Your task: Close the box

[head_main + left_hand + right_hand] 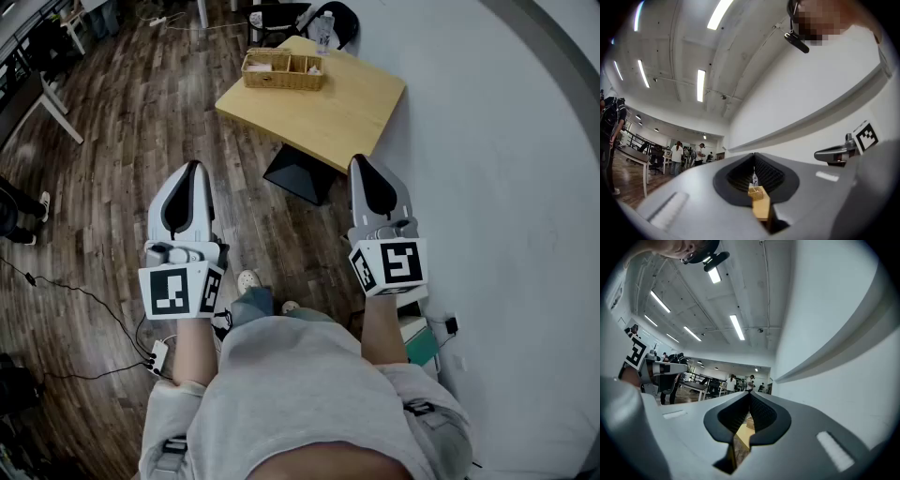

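- Jaws, both sides?
- Left gripper (194, 166): pressed together at the tips, nothing pinched. Right gripper (360, 160): same, tips meet, empty. Both are held out over the wood floor (141, 141), on the near side of the table (347, 112).
- Box?
- Wicker box (284, 70) sits on the far-left part of the tabletop, well apart from both grippers. Top looks open and divided inside. Contents too small to tell, can't make out a lid.
- Gripper views any help?
- Barely. Each shows only a sliver of table and box through the slot below its closed tips. Rest is ceiling and white wall (506, 187).
- Anything else blocked?
- Bottle (323, 30) just beyond the box, small and blurry. Black table base (300, 175) mostly hidden under the top. Shoes (248, 279) partly cut off by the person's torso.
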The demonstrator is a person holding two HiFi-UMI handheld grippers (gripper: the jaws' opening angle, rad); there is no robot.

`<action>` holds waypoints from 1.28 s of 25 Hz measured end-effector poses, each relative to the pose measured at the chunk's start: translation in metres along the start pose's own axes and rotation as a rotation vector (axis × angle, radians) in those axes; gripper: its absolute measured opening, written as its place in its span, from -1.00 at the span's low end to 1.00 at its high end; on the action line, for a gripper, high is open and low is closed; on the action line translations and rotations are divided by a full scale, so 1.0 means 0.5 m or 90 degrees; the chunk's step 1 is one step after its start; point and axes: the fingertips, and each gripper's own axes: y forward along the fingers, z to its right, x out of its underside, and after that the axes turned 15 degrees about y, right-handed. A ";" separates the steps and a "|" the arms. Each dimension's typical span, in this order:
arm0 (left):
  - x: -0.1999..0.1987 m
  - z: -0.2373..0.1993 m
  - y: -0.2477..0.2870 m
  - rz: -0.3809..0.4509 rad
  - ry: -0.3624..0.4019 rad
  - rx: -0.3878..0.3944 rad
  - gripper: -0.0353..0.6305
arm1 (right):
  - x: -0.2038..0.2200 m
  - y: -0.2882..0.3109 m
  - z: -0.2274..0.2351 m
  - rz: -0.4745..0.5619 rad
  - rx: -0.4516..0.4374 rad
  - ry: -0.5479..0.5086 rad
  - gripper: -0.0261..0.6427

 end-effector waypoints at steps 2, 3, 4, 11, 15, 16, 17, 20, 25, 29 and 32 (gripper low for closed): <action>0.001 -0.003 0.004 -0.001 0.001 0.001 -0.72 | 0.000 0.006 -0.001 0.000 -0.001 -0.001 -0.91; 0.001 -0.005 0.006 -0.001 0.001 0.001 -0.72 | 0.000 0.009 -0.002 0.000 -0.001 -0.001 -0.91; 0.002 -0.007 0.009 0.000 0.001 0.002 -0.72 | -0.001 0.012 -0.003 -0.001 -0.001 -0.001 -0.91; 0.016 -0.017 0.037 0.002 -0.001 0.009 -0.72 | 0.014 0.039 0.001 -0.005 0.004 0.001 -0.91; 0.028 -0.029 0.058 0.000 0.000 0.014 -0.72 | 0.013 0.062 0.005 0.014 0.004 0.012 -0.91; 0.032 -0.034 0.065 0.000 0.000 0.015 -0.72 | 0.014 0.071 0.005 0.016 0.003 0.017 -0.91; 0.036 -0.039 0.071 0.000 0.000 0.016 -0.72 | 0.015 0.080 0.006 0.016 0.004 0.019 -0.91; 0.048 -0.056 0.094 0.000 -0.002 0.018 -0.72 | 0.024 0.109 0.008 0.009 0.009 0.014 -0.90; 0.070 -0.090 0.141 0.003 -0.002 0.023 -0.72 | 0.042 0.169 0.015 0.004 0.025 0.017 -0.90; 0.090 -0.122 0.180 0.006 -0.002 0.030 -0.72 | 0.059 0.223 0.018 -0.007 0.042 0.018 -0.89; 0.105 -0.147 0.206 0.008 -0.004 0.036 -0.72 | 0.074 0.262 0.014 -0.022 0.051 0.013 -0.69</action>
